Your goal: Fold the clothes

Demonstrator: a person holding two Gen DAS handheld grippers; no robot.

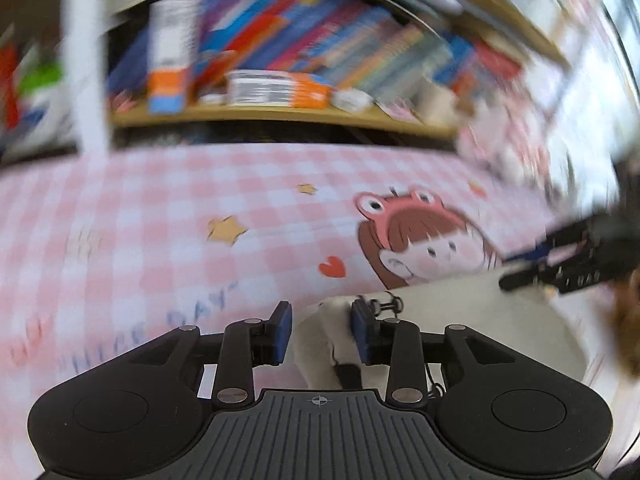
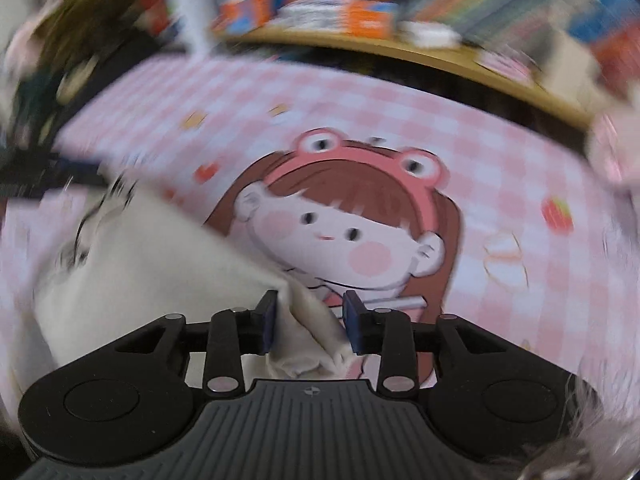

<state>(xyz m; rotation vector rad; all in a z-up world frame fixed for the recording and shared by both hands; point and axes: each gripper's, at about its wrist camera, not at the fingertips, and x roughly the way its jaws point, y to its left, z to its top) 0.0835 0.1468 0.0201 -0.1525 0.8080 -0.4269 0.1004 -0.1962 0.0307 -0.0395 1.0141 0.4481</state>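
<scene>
While books (image 1: 304, 40) fill the shelf (image 1: 280, 114), left gripper (image 1: 322, 332) and right gripper (image 2: 310, 326) released, white garment (image 2: 140, 264) between jaws.

Cream garment (image 2: 132, 264) on checked cloth (image 2: 500, 168)

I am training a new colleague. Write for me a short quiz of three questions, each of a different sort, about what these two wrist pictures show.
1. True or false: the cream garment lies on a plain blue sheet.
2. Multiple choice: what stands between the fingers of the right gripper? A) a book B) a bunched corner of the garment C) nothing
3. Fill in: behind the pink checked cloth a wooden shelf holds many ____.

Key
1. False: the cloth is pink checked, with a cartoon girl in a frog hat.
2. B. The pads stand apart from each other, with cloth in the gap.
3. Books.
</scene>
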